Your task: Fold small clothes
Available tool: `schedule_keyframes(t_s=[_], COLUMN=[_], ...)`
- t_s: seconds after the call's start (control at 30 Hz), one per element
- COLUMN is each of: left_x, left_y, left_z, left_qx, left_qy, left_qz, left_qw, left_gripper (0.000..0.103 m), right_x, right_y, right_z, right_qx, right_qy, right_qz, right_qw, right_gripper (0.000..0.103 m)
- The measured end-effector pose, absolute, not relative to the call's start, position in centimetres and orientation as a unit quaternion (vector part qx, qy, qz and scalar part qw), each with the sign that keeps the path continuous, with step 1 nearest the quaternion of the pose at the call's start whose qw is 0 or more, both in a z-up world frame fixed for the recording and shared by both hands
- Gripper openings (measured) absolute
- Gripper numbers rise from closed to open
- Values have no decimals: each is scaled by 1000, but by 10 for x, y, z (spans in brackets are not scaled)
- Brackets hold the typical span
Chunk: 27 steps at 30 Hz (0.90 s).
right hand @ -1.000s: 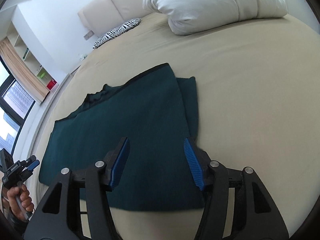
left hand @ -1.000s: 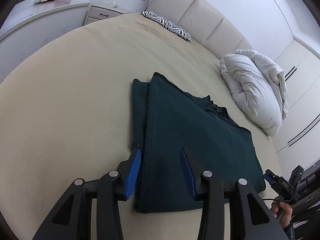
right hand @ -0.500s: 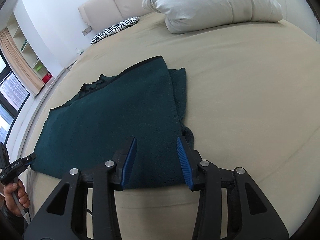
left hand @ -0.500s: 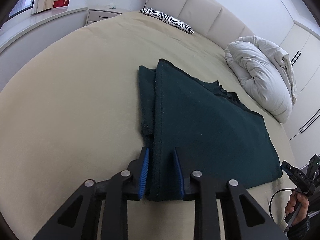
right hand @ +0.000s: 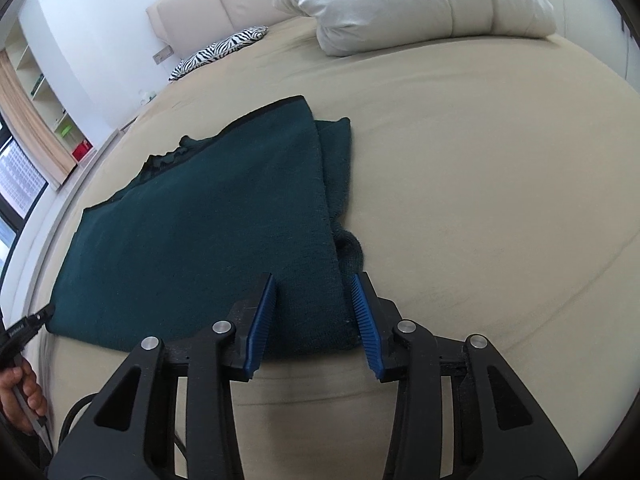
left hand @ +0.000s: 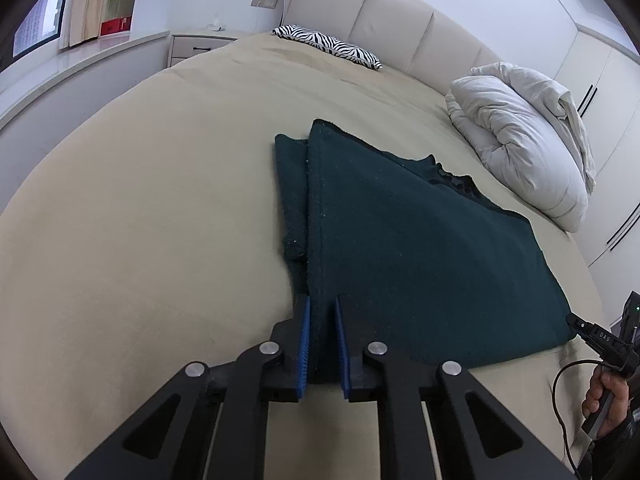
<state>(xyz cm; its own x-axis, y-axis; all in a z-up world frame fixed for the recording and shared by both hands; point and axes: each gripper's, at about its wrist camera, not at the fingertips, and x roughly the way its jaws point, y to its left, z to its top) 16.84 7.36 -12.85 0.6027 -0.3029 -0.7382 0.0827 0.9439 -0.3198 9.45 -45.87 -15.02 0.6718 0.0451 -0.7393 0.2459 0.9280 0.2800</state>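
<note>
**Dark green garment gripped at its near corner on the bed**

The left gripper (left hand: 320, 312) pinches the near left corner of the dark green garment (left hand: 420, 264), which lies flat mid-frame on the beige bed (left hand: 140, 220). At far right of the left wrist view, a white duvet (left hand: 520, 148) is bundled. The right gripper (right hand: 314, 308) straddles the garment's (right hand: 208, 240) near right corner, fingers parted, not pinching. Only the right wrist view shows bare sheet (right hand: 480, 200) right of the garment's edge.
</note>
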Motion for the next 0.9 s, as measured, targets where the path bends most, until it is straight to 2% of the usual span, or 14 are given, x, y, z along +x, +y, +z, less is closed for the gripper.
schedule_keyframes(t_s=[0.07, 0.17, 0.23, 0.3, 0.4, 0.9], left_x=[166, 164, 164, 164, 162, 149], left_y=[73, 72, 72, 72, 72, 78], left_z=[-128, -129, -130, -131, -130, -132], left_qx=[-121, -119, -118, -117, -111, -113], left_qy=[430, 430, 431, 430, 427, 422], left_qz=[-109, -108, -108, -108, -104, -93], left_qw=[888, 888, 888, 889, 891, 895], left_gripper=[14, 14, 14, 14, 8, 6], right_x=[94, 94, 96, 97, 98, 86], right_y=[-457, -453, -449, -446, -443, -442], right_z=[-148, -145, -144, -144, -143, -138], right_qx=[166, 155, 141, 136, 128, 112], right_qy=[402, 402, 405, 407, 408, 406], right_qz=[-61, -56, -55, -53, -54, -57], right_qw=[898, 901, 902, 901, 902, 905], right_gripper=[23, 24, 19, 9, 6, 5])
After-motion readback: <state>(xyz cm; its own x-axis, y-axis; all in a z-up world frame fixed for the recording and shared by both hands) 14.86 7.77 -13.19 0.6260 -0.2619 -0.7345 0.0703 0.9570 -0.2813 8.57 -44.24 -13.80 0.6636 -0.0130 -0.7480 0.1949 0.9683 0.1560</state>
